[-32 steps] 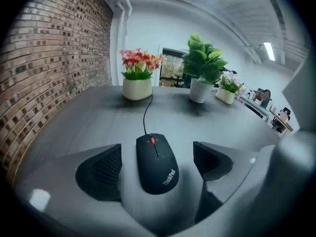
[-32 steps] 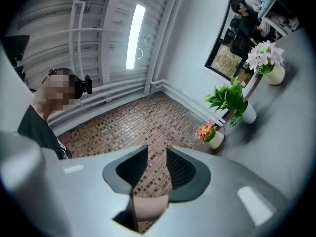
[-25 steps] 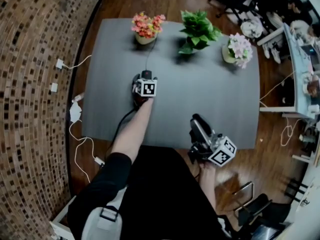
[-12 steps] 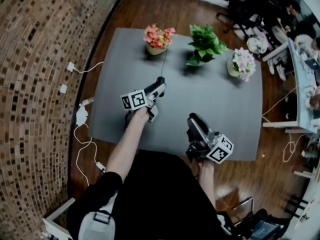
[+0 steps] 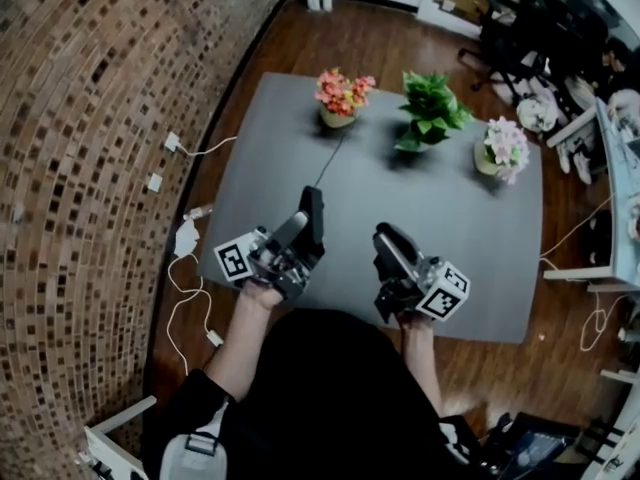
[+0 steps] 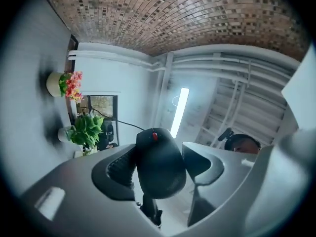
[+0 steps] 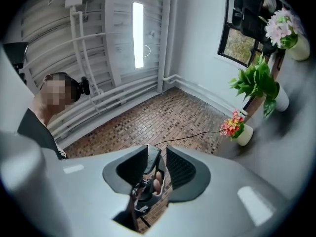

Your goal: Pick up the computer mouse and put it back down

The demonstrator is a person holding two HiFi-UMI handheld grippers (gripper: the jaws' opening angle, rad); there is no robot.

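Observation:
The black computer mouse hangs in the air above the near part of the grey table. My left gripper is shut on it and tilts upward. In the left gripper view the mouse with its red wheel fills the space between the two jaws, nose up. Its thin cord trails away toward the orange flower pot. My right gripper hovers over the table's near edge beside the left one. Its jaws stand a narrow gap apart with nothing between them.
A green plant and a pot of pink-white flowers stand along the table's far side. White chargers and cables lie on the wooden floor at the left, by the brick wall. Office chairs and desks crowd the right.
My left gripper, down at the mouse on the table a second ago, has closed on it, lifted it toward me and rolled over. The right gripper shifted only slightly.

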